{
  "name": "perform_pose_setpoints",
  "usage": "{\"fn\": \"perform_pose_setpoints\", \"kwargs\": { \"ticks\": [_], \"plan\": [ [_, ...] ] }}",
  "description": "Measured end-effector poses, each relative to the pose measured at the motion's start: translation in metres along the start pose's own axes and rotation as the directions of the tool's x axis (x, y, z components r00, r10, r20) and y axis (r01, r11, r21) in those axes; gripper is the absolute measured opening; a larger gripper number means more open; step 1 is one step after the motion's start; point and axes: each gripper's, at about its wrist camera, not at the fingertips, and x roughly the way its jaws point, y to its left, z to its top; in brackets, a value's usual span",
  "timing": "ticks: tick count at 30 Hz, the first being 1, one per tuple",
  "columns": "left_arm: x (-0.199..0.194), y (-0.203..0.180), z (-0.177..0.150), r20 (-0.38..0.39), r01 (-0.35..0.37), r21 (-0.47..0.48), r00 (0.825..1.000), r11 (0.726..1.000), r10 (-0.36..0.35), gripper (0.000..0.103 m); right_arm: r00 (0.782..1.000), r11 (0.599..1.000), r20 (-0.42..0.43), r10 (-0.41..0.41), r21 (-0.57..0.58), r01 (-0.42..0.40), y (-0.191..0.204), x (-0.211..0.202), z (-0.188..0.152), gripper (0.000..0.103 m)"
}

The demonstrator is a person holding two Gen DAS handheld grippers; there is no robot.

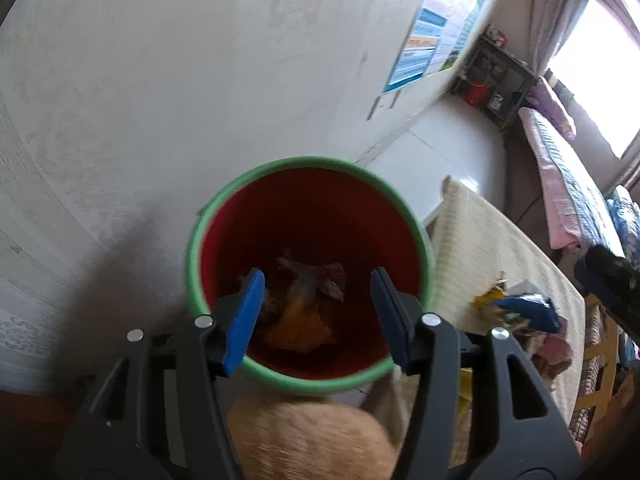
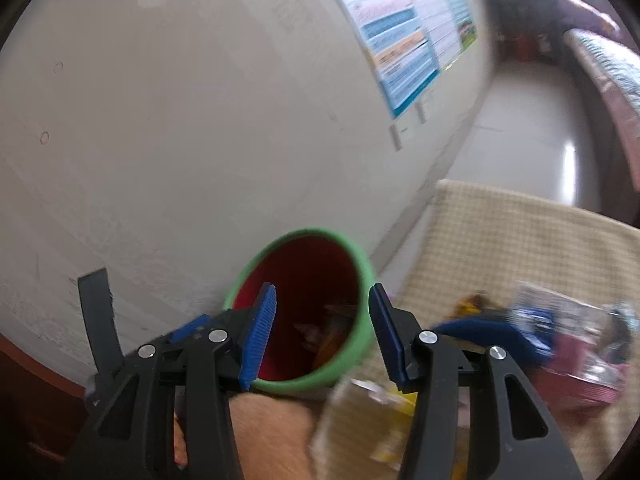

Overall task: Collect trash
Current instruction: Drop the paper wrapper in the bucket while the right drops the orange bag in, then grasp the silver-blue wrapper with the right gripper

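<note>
A red bin with a green rim (image 1: 224,216) stands by the wall beside the table. Crumpled brown and orange wrappers (image 1: 304,304) lie at its bottom. My left gripper (image 1: 316,316) is open and empty right above the bin's mouth. My right gripper (image 2: 320,336) is open and empty, just above and right of the bin (image 2: 362,332). More trash, yellow and blue wrappers (image 1: 516,308), lies on the checked tablecloth (image 1: 480,240); it also shows blurred in the right wrist view (image 2: 532,328).
A white wall (image 1: 160,80) with a poster (image 1: 432,36) runs along the left. A tan furry shape (image 1: 312,436) lies under the bin's near side. A bed (image 1: 560,168) and a dark shelf (image 1: 496,80) stand farther back.
</note>
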Motion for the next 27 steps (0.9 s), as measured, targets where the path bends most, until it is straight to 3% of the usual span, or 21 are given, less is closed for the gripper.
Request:
{"fn": "perform_pose_setpoints", "kwargs": {
  "ticks": [7, 15, 27],
  "plan": [
    [-0.001, -0.061, -0.025, -0.038, 0.090, 0.083, 0.995, 0.993, -0.087, 0.057, 0.989, 0.989, 0.034, -0.145, -0.002, 0.145, -0.045, -0.064, -0.041, 0.049],
    [0.016, -0.117, -0.075, -0.195, 0.179, 0.167, 0.970, 0.970, -0.146, 0.057, 0.974, 0.970, -0.014, -0.224, 0.095, 0.224, -0.090, -0.091, -0.099, 0.049],
    [0.058, -0.143, -0.099, -0.275, 0.135, 0.189, 0.958, 0.973, -0.080, 0.057, 0.969, 0.955, 0.006, -0.247, 0.172, 0.243, -0.122, -0.120, -0.122, 0.049]
  ]
}}
